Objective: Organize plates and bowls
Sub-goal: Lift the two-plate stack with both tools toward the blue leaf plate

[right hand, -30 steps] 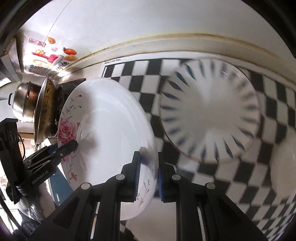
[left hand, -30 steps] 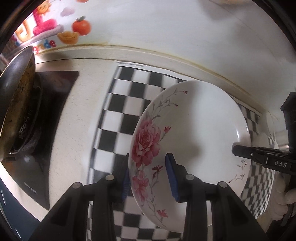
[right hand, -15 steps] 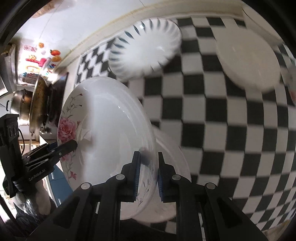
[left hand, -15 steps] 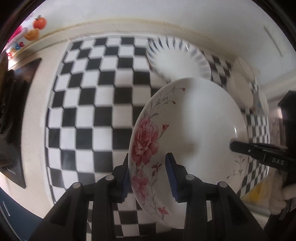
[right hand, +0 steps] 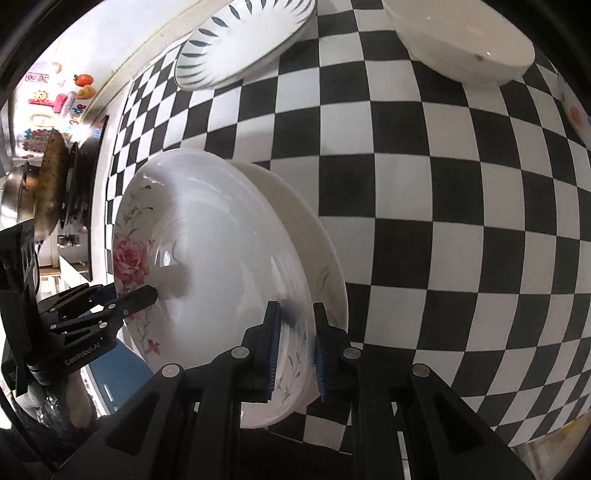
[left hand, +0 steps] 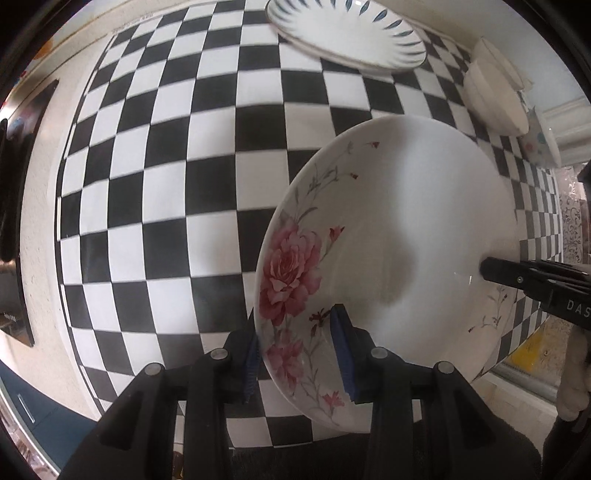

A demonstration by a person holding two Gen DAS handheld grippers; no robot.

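A: On the left, what shows?

B: A dark stove (left hand: 14,206) at the counter's edge, with a rusty pan (right hand: 51,184) tilted on it. Then the checked cloth (left hand: 166,192), flat black and white squares, with broad bare room across its middle.

A: And the rose plate (left hand: 388,266)?

B: Glossy white ceramic, round and shallow, a pink rose printed near its rim. It is tilted above the cloth. The left gripper (left hand: 299,354) pinches its near rim between blue ribbed pads; the right gripper (right hand: 295,350) clamps the opposite rim the same way.

A: Anything beneath it?

B: The right wrist view shows a second white plate (right hand: 317,236) directly behind it, rims close; whether they touch cannot be told.

A: Farther back?

B: A leaf plate (left hand: 343,33) with blue strokes round its rim sits near the wall, well apart. To its right lie stacked cream bowls (left hand: 491,96), smooth and rounded, close to the cloth's far right edge.
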